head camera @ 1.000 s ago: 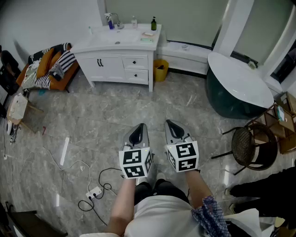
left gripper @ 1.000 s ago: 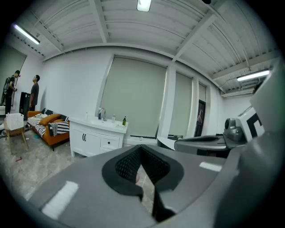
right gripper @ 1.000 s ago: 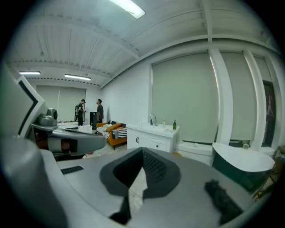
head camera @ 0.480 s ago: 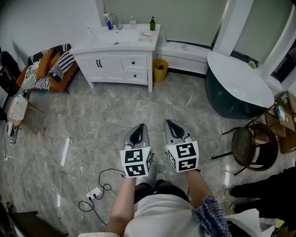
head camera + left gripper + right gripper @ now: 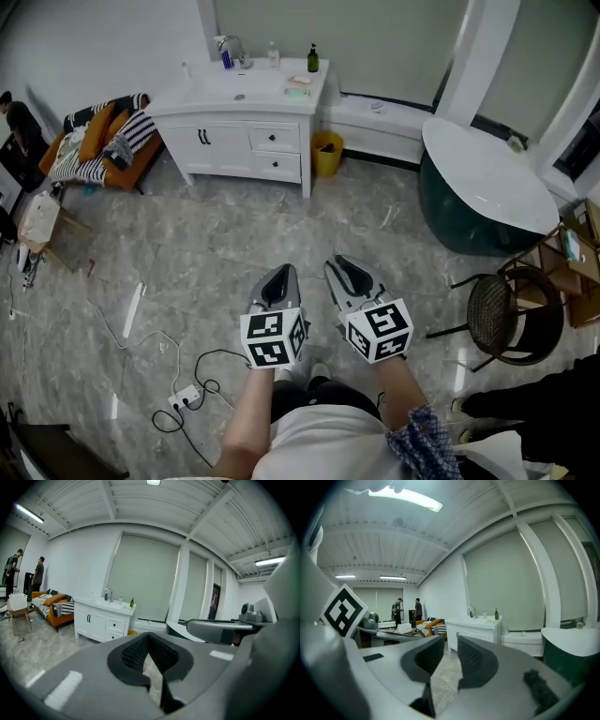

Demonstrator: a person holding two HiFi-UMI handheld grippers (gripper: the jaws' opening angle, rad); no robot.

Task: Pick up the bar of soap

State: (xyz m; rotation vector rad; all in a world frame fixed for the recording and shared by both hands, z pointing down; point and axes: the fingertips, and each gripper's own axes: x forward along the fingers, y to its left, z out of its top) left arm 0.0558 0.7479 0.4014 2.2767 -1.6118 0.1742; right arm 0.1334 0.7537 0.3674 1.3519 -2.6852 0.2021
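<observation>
Soap bar (image 5: 298, 90) on vanity (image 5: 239, 96); long axis indiscernible.

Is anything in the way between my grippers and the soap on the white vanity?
Nothing visible. Open floor lies between the left gripper, the right gripper and the vanity; the yellow bin stands aside.
</observation>
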